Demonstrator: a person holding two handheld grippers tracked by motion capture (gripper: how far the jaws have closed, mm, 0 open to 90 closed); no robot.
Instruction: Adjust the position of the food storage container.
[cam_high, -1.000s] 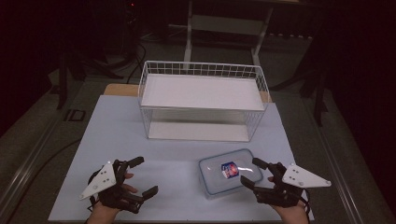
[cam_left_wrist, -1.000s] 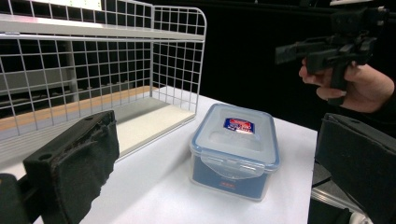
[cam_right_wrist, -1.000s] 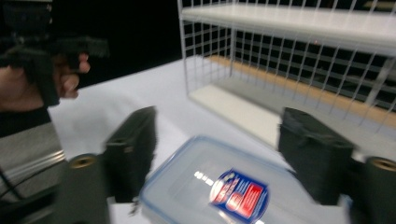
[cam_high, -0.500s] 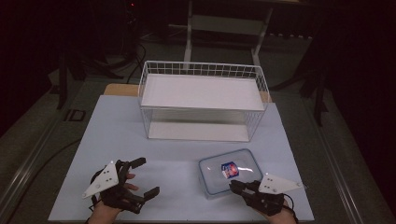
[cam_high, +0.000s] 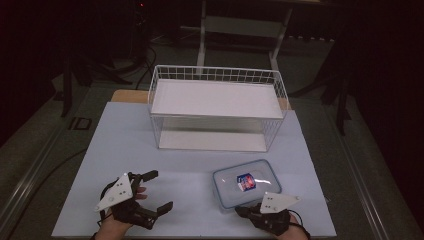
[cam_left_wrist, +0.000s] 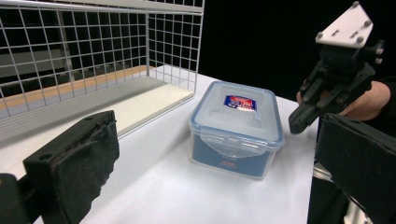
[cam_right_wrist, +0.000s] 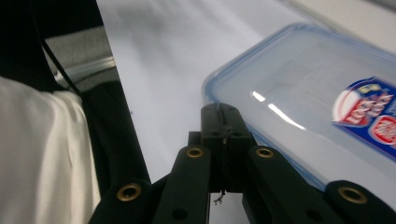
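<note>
1. The right gripper (cam_high: 246, 212) is clenched, its two jaws pressed flat together with nothing between them; they have just been closing. In the right gripper view the closed tips (cam_right_wrist: 223, 122) are at the near edge of the lid, but I cannot tell if they touch it.

2. Just in front of these tips is the plastic box (cam_high: 246, 183) — clear, with a blue rim and a snapped-on lid. It stands flat on the white table (cam_high: 125, 140). A small red and blue label (cam_high: 246, 181) is on the middle of the lid.

3. The left gripper (cam_high: 152, 191) is released: its jaws stand wide apart and hold nothing. It is well apart from the box, to the box's left, and its jaws point toward the right gripper.

4. In the left gripper view the box (cam_left_wrist: 236, 129) is seen between the two open black pads (cam_left_wrist: 79, 161), farther off, with one latch of the lid facing this gripper. The right gripper (cam_left_wrist: 299, 123) is beside the box at its right end.

5. Beyond both grippers, past the box, stands a white wire basket (cam_high: 216, 75) — it is near the box but not touching it.
</note>
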